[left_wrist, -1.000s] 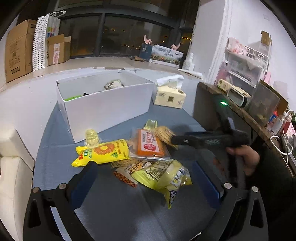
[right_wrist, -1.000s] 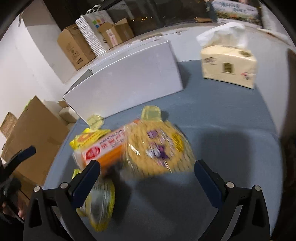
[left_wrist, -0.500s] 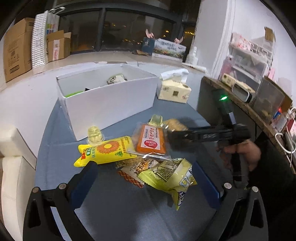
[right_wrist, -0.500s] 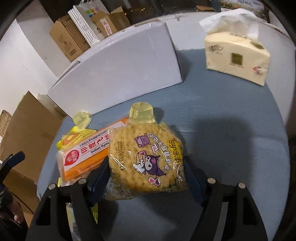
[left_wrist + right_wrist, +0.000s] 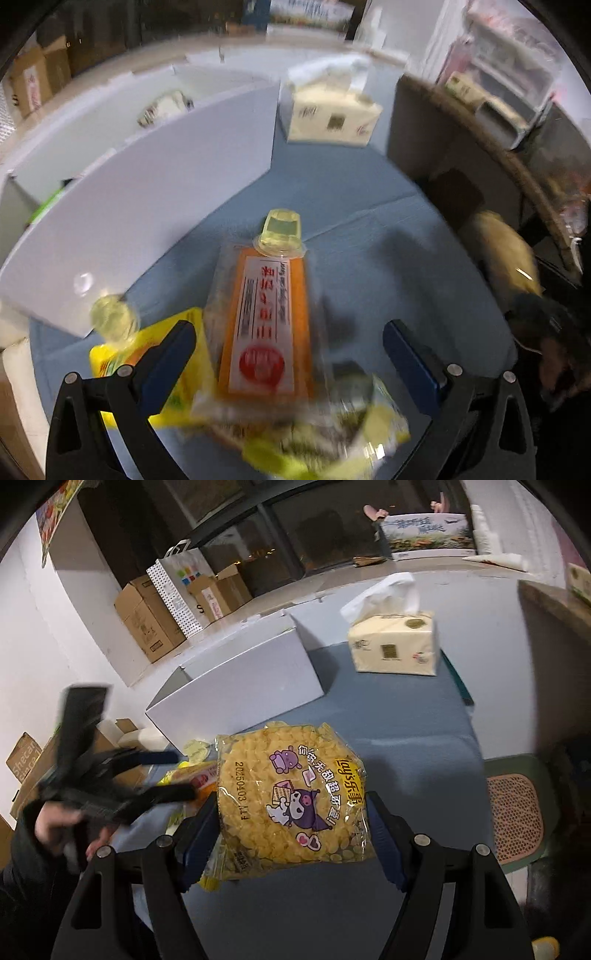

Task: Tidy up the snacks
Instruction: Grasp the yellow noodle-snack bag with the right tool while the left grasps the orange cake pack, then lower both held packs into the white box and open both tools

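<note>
My right gripper point(image 5: 291, 816) is shut on a round yellow Lay's chip bag point(image 5: 291, 797) and holds it above the blue table. The bag shows blurred at the right of the left wrist view point(image 5: 506, 254). My left gripper point(image 5: 288, 343) is open and low over an orange snack packet point(image 5: 266, 325), which lies between its fingers. A yellow jelly cup point(image 5: 282, 232) sits at the packet's far end. A yellow packet point(image 5: 177, 362) and a second jelly cup point(image 5: 110, 317) lie to the left. The white box point(image 5: 140, 206) stands behind; it also shows in the right wrist view point(image 5: 243, 690).
A tissue pack point(image 5: 395, 646) stands on the table's far right. More yellow-green packets point(image 5: 332, 435) lie near my left gripper's base. Cardboard boxes point(image 5: 147, 624) line the windowsill. A dark shelf unit point(image 5: 480, 147) borders the table on the right.
My right gripper has closed on the chip bag and lifted it off the pile. My left gripper has moved forward and down over the orange packet.
</note>
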### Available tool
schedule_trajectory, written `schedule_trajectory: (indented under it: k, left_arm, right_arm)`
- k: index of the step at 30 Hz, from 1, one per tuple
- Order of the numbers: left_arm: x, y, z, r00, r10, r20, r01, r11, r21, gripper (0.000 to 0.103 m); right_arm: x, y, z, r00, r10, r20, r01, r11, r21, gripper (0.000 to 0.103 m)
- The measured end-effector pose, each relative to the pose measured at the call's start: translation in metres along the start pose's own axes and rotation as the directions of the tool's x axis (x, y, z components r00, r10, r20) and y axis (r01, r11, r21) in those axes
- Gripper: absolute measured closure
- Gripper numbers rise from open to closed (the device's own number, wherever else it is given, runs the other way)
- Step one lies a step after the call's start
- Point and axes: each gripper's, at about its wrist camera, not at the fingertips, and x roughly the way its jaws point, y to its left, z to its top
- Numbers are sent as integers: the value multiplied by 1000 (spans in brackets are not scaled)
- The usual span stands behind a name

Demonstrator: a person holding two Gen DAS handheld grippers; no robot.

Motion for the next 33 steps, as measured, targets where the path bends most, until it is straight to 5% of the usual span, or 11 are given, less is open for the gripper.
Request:
schedule_trajectory:
  k: [5, 7, 10, 19, 24, 33]
  left_arm:
    - [39, 3, 14, 994, 33, -108, -32, 999, 8, 1]
    - [45, 2, 13, 991, 61, -118, -58, 998, 33, 20]
    - [37, -2, 11, 994, 69, -90, -63, 996, 69, 43]
    - [-39, 4, -14, 993, -11, 119, 8, 1000, 27, 44]
    - [-94, 23, -38, 954, -3, 301, 30, 996, -85, 44]
    - [-127, 62, -36, 885, 71, 460, 36, 975, -219, 44]
  right_arm:
    - [-11, -15, -14, 1000, -21, -7, 21, 999, 27, 24]
    - [-13, -21, -18, 999, -31, -10, 31, 999, 37, 24]
    - [-11, -29, -20, 999, -33, -18, 34, 998, 54, 24]
    - [0, -15, -16, 1000, -11, -27, 12, 1000, 23, 24]
    - [14, 3, -2, 1000, 14, -16, -14, 1000, -17, 24]
    - [51, 59, 57, 997, 72, 24, -68, 989, -132, 24]
